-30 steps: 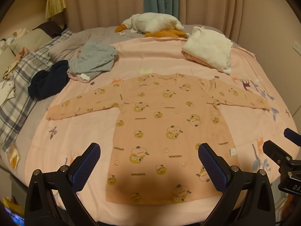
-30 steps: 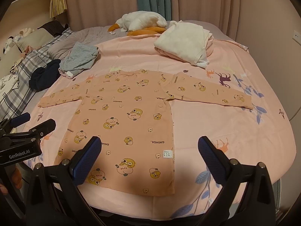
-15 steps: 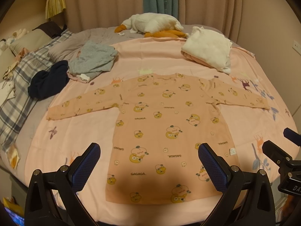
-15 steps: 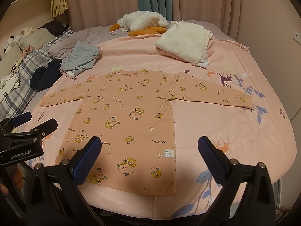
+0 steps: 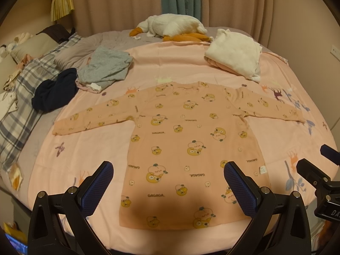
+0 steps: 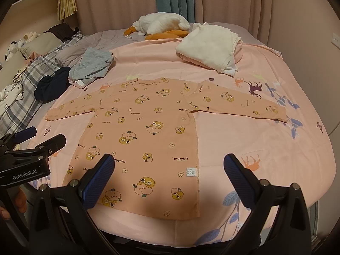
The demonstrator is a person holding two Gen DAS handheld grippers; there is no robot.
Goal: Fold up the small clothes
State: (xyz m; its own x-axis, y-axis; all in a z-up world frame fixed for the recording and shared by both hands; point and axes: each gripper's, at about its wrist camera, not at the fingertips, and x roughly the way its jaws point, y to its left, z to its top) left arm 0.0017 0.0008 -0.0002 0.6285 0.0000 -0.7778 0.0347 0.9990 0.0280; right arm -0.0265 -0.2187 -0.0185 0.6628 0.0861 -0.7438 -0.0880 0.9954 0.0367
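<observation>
A small peach long-sleeved shirt (image 5: 187,140) with cartoon prints lies flat on the pink bedsheet (image 5: 89,148), sleeves spread to both sides, hem toward me. My left gripper (image 5: 167,188) hovers open above the hem, nothing between its fingers. In the right wrist view the same shirt (image 6: 144,136) lies spread out, and my right gripper (image 6: 170,180) is open over its lower right corner, holding nothing. The right gripper (image 5: 318,170) shows at the right edge of the left wrist view. At the left edge of the right wrist view is the left gripper (image 6: 31,142).
A grey garment (image 5: 106,68) and a dark navy one (image 5: 55,91) lie at the back left. A folded white and pink pile (image 5: 235,53) sits at the back right. A white plush goose (image 5: 172,26) lies by the curtains. Plaid bedding (image 5: 19,97) runs along the left.
Both views have shifted very slightly; the shirt lies as before and both grippers stay open.
</observation>
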